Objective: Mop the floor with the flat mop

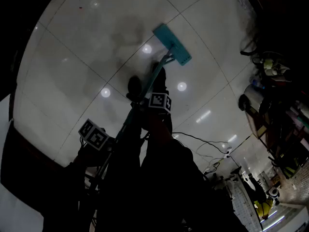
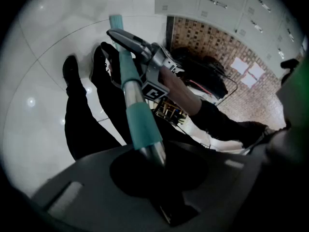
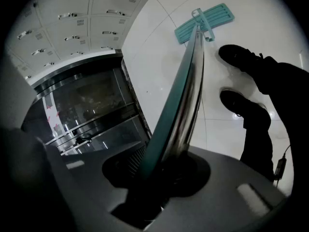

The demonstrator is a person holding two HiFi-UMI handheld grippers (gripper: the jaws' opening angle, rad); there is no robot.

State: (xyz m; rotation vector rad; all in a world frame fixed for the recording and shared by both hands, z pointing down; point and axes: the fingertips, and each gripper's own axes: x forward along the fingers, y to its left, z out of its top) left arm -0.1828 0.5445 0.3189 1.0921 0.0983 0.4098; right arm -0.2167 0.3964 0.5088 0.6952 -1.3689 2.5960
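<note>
We stand on a glossy white tiled floor [image 1: 91,42] that mirrors round ceiling lights and carries our broad shadow. Grey lockers [image 3: 72,18] line one wall above a dark glass door [image 3: 91,110], and a mosaic wall [image 2: 227,47] of small brown tiles runs below more lockers.

The teal flat mop [image 1: 172,44] lies flat on the floor at 1 o'clock from our black shoes [image 1: 159,76]. Its mop handle [image 1: 153,79] slants back towards us. Our right gripper [image 3: 159,173] is clamped on the steel shaft. Our left gripper [image 2: 154,168], nearer the top end, is closed on the handle just past its teal sleeve.

At 4 o'clock a thin cable [image 1: 203,141] trails across the tiles. Dim clutter [image 1: 270,95] crowds the 3 o'clock edge, well apart from the mop.
</note>
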